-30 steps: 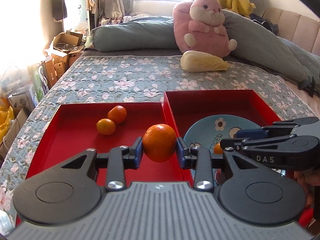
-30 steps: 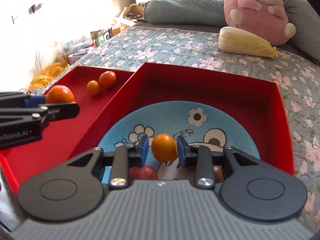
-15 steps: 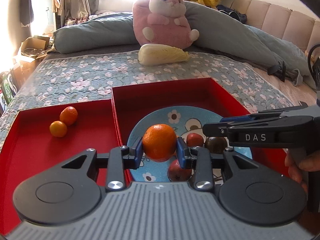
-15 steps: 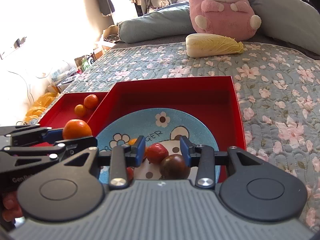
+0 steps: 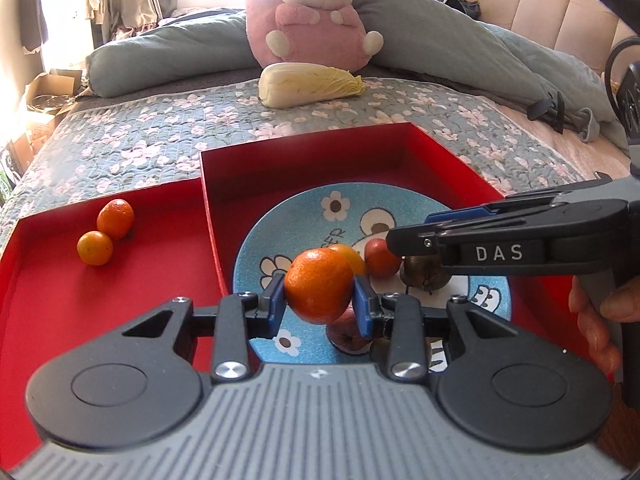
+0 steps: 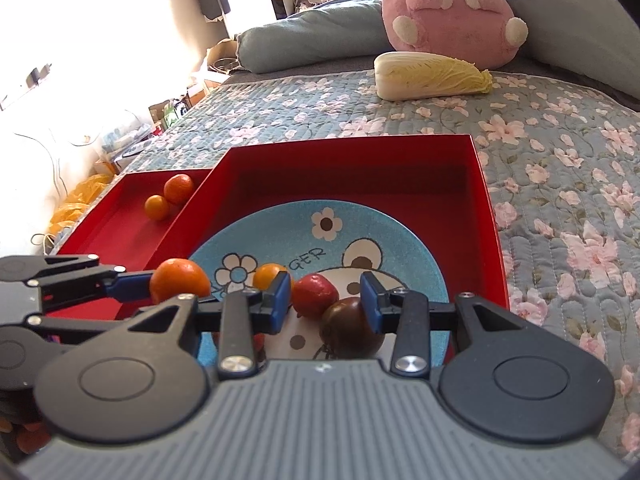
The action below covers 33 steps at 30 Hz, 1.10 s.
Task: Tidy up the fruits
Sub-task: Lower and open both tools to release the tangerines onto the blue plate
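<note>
My left gripper (image 5: 319, 305) is shut on an orange mandarin (image 5: 319, 286) and holds it over the near left part of the blue cartoon plate (image 5: 304, 216), which lies in the right red tray (image 5: 308, 156). The mandarin also shows in the right wrist view (image 6: 180, 280). My right gripper (image 6: 325, 300) is open and empty above the plate (image 6: 400, 236). Below it lie a small orange fruit (image 6: 267, 276), a red fruit (image 6: 314, 289) and a dark brown fruit (image 6: 351, 328). Two small oranges (image 5: 105, 232) lie in the left red tray (image 5: 60, 300).
Both trays sit on a floral quilt (image 5: 160, 128). A napa cabbage (image 5: 310, 84) and a pink plush rabbit (image 5: 316, 12) lie behind them, with grey pillows (image 5: 168, 52). Cardboard boxes (image 5: 48, 92) stand at the far left off the bed.
My left gripper carried the mandarin right, from over the left tray to over the plate. My right gripper let go of the small orange fruit onto the plate and opened.
</note>
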Tool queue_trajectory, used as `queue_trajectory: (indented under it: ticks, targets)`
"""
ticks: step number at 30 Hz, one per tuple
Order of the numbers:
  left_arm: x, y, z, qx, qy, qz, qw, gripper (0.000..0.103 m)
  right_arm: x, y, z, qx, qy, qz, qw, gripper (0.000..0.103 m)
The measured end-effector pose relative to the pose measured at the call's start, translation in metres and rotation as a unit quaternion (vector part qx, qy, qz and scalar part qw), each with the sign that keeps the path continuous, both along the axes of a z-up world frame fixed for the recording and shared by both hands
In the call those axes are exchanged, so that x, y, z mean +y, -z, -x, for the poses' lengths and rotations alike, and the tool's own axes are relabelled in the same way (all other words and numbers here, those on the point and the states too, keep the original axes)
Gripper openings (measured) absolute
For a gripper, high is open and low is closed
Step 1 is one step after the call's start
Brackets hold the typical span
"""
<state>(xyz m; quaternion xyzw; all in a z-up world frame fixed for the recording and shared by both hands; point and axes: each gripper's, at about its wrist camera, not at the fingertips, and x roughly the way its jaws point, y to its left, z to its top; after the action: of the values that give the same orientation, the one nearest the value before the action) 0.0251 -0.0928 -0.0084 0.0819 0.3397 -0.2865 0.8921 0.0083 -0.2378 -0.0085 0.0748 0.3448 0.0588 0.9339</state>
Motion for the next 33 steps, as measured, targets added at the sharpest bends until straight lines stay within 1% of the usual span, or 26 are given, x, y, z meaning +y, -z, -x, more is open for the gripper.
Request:
queue_trajectory:
  ticks: [3,6,7,13,16,18,22,26,30,33]
  targets:
    - [-0.001,0.0,0.0,0.002,0.005,0.0,1.0,0.043,-0.001,-0.001,-0.001,0.0,0.003,-0.001,1.0,0.041]
    - [0.0,-0.002,0.002,-0.007,0.003,0.004,1.0,0.056,-0.001,-0.002,-0.001,0.0,0.003,0.0,1.0,0.041]
    - [0.001,-0.003,0.002,-0.008,0.002,0.006,1.0,0.058,0.0,-0.002,-0.001,0.0,0.003,0.001,1.0,0.041]
    - [0.006,-0.008,0.001,-0.012,-0.005,0.019,0.9997,0.058,0.001,-0.003,0.0,0.0,0.003,0.002,1.0,0.041]
    - [0.011,-0.012,0.001,-0.017,-0.019,0.028,0.9993,0.058,0.002,-0.003,0.0,0.0,-0.001,0.004,1.0,0.041]
    - [0.017,-0.015,-0.001,-0.021,-0.033,0.033,0.9987,0.058,0.004,-0.004,0.0,-0.001,-0.003,0.005,1.0,0.041]
    - [0.032,-0.021,-0.009,-0.029,-0.078,0.035,0.9959,0.058,0.012,-0.01,-0.002,-0.012,-0.011,0.006,1.0,0.041]
    - [0.057,-0.026,-0.029,-0.037,-0.137,0.014,0.9897,0.058,0.026,-0.022,-0.01,-0.03,-0.029,0.008,0.999,0.041]
    - [0.09,-0.025,-0.058,-0.02,-0.195,0.017,0.9804,0.058,0.043,-0.035,-0.021,-0.046,-0.053,0.014,0.997,0.041]
    - [0.101,-0.022,-0.075,-0.015,-0.209,0.003,0.9778,0.058,0.057,-0.042,-0.033,-0.052,-0.072,0.019,0.996,0.041]
